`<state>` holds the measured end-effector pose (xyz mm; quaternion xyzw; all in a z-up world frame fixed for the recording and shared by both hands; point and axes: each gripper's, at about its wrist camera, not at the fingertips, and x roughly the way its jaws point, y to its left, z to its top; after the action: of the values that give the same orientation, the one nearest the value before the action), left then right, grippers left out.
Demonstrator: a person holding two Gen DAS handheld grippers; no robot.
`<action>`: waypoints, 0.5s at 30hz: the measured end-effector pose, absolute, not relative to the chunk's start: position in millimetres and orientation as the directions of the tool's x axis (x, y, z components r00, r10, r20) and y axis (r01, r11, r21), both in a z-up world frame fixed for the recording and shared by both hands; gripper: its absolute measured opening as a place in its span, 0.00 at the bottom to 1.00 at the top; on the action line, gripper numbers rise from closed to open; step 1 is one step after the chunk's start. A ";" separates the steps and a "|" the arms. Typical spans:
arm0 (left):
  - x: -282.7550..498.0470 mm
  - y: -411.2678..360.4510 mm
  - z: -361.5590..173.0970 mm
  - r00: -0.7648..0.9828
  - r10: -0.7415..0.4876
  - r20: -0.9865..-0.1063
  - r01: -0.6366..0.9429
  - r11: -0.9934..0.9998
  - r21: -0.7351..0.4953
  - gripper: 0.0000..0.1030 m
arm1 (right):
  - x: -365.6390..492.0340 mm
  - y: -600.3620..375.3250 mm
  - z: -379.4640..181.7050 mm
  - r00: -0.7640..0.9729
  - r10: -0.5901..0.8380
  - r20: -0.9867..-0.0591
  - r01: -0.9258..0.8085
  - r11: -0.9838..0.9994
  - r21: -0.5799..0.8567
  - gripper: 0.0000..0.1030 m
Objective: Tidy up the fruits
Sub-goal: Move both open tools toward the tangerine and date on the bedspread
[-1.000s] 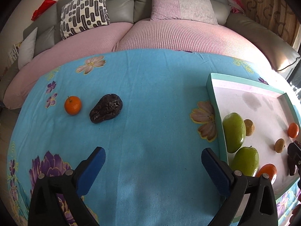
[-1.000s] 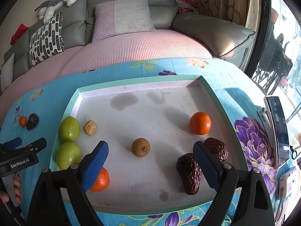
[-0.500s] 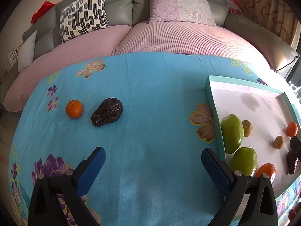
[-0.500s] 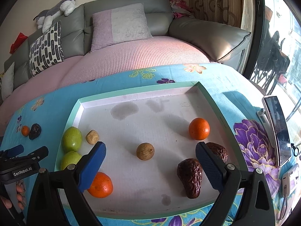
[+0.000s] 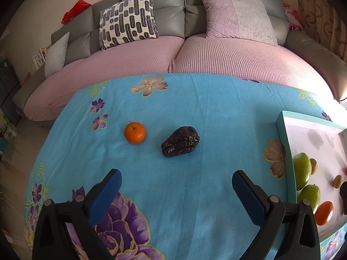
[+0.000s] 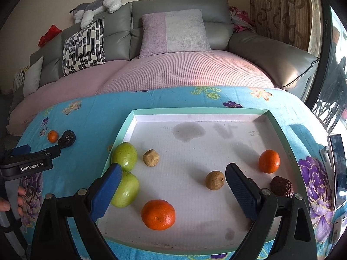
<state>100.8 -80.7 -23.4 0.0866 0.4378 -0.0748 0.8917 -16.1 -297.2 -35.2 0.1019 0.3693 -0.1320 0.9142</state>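
Both grippers are spread wide and carry nothing. Left gripper (image 5: 176,187) hangs over the blue flowered cloth (image 5: 206,112), its blue pads (image 5: 106,195) well apart with only bare cloth between them. Ahead of it, clear of the fingers, lie a small orange (image 5: 135,132) and, just to its right, a dark wrinkled date (image 5: 180,141); the two fruits sit near each other but do not touch. From the right wrist view this gripper shows at the far left edge, held by a hand (image 6: 8,203).

Right gripper (image 6: 173,184) hovers above the white tray (image 6: 195,111) with the green rim, jaws released and touching no fruit. In the tray, two green fruits (image 6: 124,156) lie together at the left side, with a tan round fruit (image 6: 151,157) beside the upper one. A big orange (image 6: 158,214) lies near the front. Another tan fruit (image 6: 215,180) sits just left of the right finger. At the right are a second orange (image 6: 269,161) and a dark date (image 6: 282,186).
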 end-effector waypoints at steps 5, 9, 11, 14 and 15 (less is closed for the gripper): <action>106.1 -57.6 -17.1 0.624 -0.030 -0.781 0.155 0.984 0.086 1.00 | -8.5 -282.7 -34.3 0.706 -0.128 -0.697 0.280 0.954 0.109 0.94; 110.0 -43.4 -15.0 0.627 -0.027 -0.779 0.132 0.989 0.072 1.00 | -0.9 -265.9 -34.3 0.717 -0.093 -0.691 0.241 0.963 0.121 0.93; 112.6 -36.5 -14.9 0.628 -0.022 -0.778 0.119 0.991 0.067 1.00 | 3.3 -257.4 -34.6 0.721 -0.079 -0.688 0.221 0.968 0.121 0.93; 114.7 -26.2 -13.8 0.629 -0.021 -0.777 0.101 0.993 0.054 1.00 | 9.2 -246.1 -35.4 0.726 -0.063 -0.685 0.194 0.974 0.116 0.93; 115.8 -22.8 -13.5 0.629 -0.019 -0.777 0.093 0.994 0.051 1.00 | 10.8 -242.4 -35.7 0.727 -0.059 -0.684 0.186 0.976 0.115 0.93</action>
<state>115.8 -22.8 -13.5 0.0429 0.4295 -0.0310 0.9015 10.8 -242.4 -35.7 0.0879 0.3633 -0.0662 0.9252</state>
